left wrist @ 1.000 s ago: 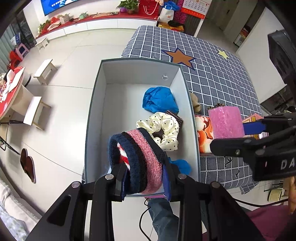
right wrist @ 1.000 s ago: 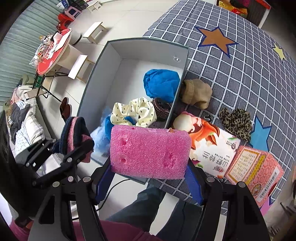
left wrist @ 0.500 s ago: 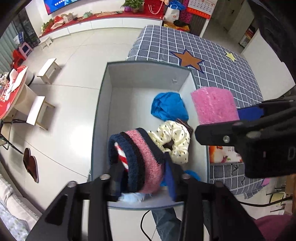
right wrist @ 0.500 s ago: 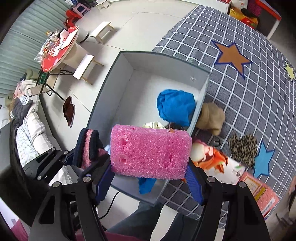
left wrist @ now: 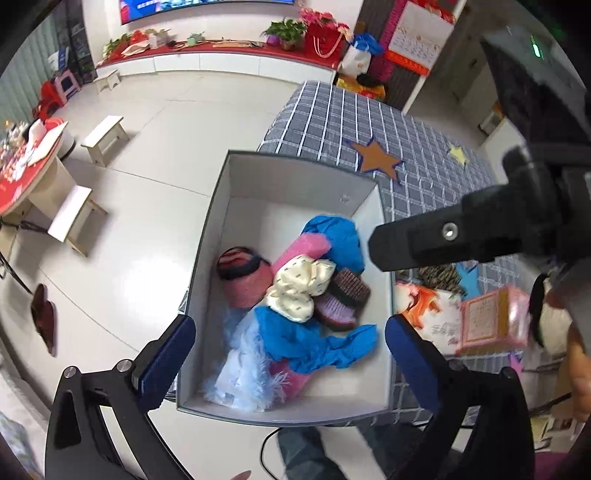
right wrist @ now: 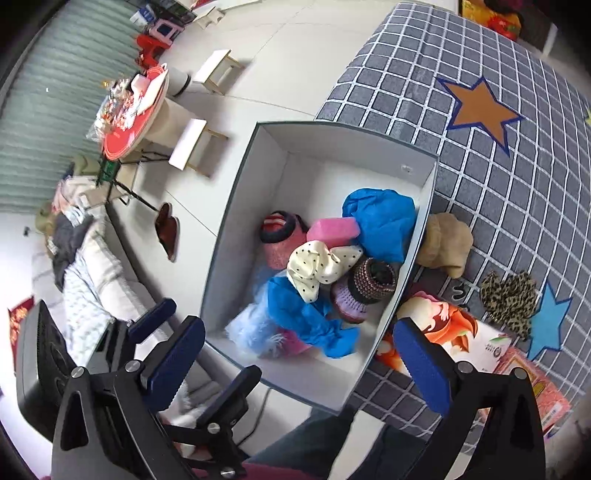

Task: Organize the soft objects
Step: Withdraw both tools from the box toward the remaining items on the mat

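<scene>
Box [left wrist: 218, 236]: grey, open, on the checked tabletop [right wrist: 498, 155], holding soft things.
Knit hat [right wrist: 275, 236]: inside, beside pink sponge [right wrist: 332, 229].
Left gripper [left wrist: 286, 345]: fingers opening, nothing between.
Right gripper [right wrist: 295, 360]: fingers opening, empty.

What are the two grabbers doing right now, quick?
Left hand-held gripper: jaws opening, holding nothing.
Right hand-held gripper: jaws opening, holding nothing.

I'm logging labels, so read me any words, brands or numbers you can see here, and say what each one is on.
None can be read for certain.
Cartoon packet: small print, too small to read.
Pink carton: printed panel, blurred.
Wall calendar: too small.
Screen on the wall: text cut off, unreadable.
</scene>
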`<act>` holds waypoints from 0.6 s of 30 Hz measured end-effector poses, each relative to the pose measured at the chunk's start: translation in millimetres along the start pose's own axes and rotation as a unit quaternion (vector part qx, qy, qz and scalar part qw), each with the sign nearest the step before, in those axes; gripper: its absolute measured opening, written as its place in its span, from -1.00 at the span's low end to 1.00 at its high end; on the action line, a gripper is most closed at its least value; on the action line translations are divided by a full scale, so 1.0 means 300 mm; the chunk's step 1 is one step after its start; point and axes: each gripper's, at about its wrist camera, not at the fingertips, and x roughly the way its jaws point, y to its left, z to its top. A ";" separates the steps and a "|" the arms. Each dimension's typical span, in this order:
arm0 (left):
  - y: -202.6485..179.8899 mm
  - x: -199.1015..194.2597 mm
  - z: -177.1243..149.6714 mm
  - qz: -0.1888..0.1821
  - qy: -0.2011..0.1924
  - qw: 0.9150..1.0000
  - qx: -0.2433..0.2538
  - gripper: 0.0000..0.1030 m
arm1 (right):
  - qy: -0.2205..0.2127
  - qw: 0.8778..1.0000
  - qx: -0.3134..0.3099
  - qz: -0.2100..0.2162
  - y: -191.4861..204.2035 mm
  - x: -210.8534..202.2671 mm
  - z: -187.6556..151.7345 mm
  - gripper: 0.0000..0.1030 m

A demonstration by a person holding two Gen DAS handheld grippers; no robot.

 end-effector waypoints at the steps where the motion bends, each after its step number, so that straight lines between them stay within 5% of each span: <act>1: 0.003 -0.009 0.005 -0.004 -0.006 1.000 -0.005 0.99 | -0.005 1.000 0.005 0.004 -0.005 -0.012 -0.002 1.00; 10: -0.095 -0.040 0.064 0.015 -0.012 0.999 0.038 0.99 | -0.036 0.996 0.068 0.039 -0.138 -0.170 -0.049 1.00; 18: -0.265 -0.019 0.110 -0.028 0.013 0.995 0.096 0.99 | -0.049 0.983 0.168 0.047 -0.380 -0.321 -0.164 1.00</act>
